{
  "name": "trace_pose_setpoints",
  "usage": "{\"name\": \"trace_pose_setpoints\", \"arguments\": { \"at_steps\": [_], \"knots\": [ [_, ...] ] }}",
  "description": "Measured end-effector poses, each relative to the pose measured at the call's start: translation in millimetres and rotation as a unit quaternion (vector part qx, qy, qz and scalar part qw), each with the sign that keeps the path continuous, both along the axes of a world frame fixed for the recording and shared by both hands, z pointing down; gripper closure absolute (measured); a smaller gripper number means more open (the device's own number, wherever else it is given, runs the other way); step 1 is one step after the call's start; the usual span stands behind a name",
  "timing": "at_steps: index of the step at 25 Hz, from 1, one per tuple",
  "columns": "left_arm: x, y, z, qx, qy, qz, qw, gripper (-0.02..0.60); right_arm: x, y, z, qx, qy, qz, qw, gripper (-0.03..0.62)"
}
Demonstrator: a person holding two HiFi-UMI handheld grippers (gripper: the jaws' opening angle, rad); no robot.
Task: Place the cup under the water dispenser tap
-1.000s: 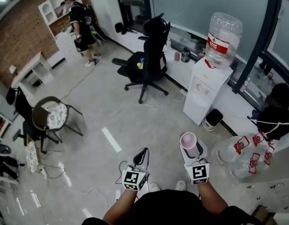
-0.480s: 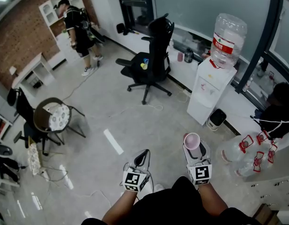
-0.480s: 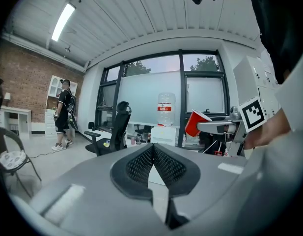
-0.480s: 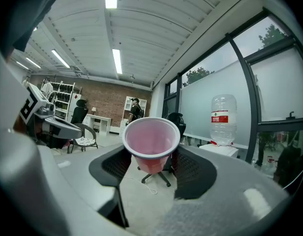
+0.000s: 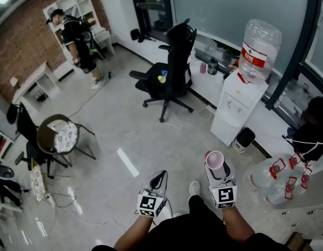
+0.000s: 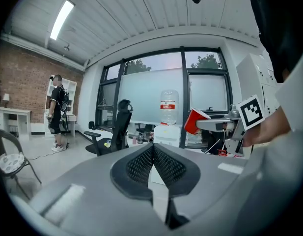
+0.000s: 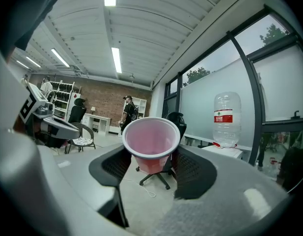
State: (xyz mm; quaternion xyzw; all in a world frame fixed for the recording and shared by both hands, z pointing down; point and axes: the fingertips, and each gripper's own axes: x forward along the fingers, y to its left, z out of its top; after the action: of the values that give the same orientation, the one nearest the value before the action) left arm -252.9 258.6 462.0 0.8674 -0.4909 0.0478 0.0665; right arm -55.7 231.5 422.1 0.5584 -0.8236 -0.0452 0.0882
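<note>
A red plastic cup (image 5: 214, 159) with a pale inside stands upright between the jaws of my right gripper (image 5: 216, 166), which is shut on it. In the right gripper view the cup (image 7: 151, 144) fills the middle, both pads against its sides. My left gripper (image 5: 158, 179) hangs beside it at the left, shut with nothing in it; its pads (image 6: 141, 162) meet. The white water dispenser (image 5: 234, 106) with a large clear bottle (image 5: 260, 42) on top stands ahead to the right, some way beyond the cup. It also shows small in the left gripper view, dispenser (image 6: 167, 134).
A black office chair (image 5: 171, 72) stands left of the dispenser. A small bin (image 5: 245, 138) sits at its foot. Empty water bottles (image 5: 271, 178) lie on the floor at right. A person (image 5: 77, 38) stands by white shelves far left. A round chair (image 5: 59, 135) and cables (image 5: 56, 195) are at left.
Both grippers and the view have moved forward, so the dispenser is nearer. The cup stays held. The person at the far left has stepped toward the shelves.
</note>
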Motion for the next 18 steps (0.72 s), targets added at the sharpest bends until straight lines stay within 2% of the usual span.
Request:
{"name": "trace_pose_setpoints", "arguments": {
  "at_steps": [11,18],
  "knots": [
    [13,-97,2,-0.013,-0.001,-0.005,0.9999,0.565,13,-98,4,-0.012,-0.010,-0.004,1.000,0.335],
    [38,-149,6,-0.024,-0.006,0.003,0.9997,0.565,45,-145,12,-0.025,-0.012,0.011,1.000,0.335]
  ]
}}
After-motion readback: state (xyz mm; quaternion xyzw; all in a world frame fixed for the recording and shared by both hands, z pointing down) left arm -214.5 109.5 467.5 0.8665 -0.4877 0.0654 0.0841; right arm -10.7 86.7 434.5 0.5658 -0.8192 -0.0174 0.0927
